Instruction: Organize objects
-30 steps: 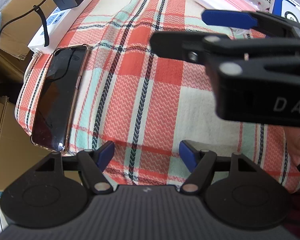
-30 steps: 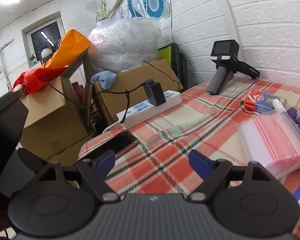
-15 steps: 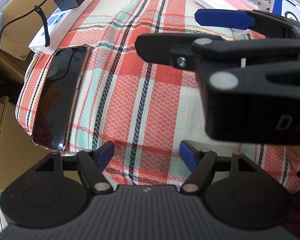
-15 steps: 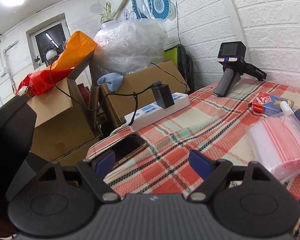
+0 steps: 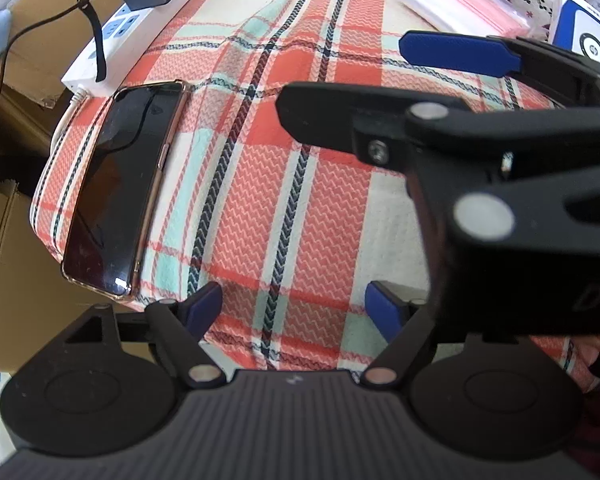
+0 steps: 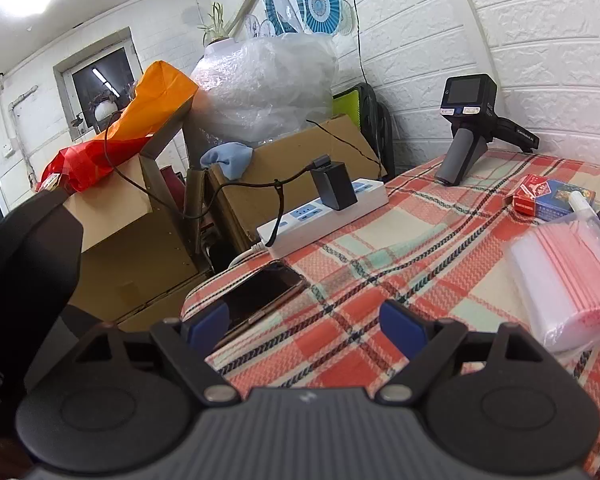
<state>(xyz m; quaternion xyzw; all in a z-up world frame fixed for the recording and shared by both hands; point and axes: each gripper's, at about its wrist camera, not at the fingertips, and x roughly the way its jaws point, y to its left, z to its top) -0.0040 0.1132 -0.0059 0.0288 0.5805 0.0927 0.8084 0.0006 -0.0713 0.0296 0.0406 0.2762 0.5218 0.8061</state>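
Phone (image 5: 120, 196) is lying at nine o'clock of the left gripper (image 5: 294, 304), near the plaid cloth's (image 5: 300, 208) edge; its jaws have just been widening, empty. Right gripper (image 6: 306, 322) is hanging open too. Approaching flat and straddling the phone's long sides seems wisest.

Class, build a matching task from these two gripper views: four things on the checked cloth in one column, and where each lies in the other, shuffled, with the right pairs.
Things:
1. phone
2. power strip
3. stack of pink-edged bags
4. handheld device with screen

Places:
A. far end of the table, by the white wall
B. right side, past the red box
C. along the left edge, nearest the grippers
D. left edge, beyond the phone, black adapter plugged in

Pairs: 1-C, 2-D, 3-B, 4-A
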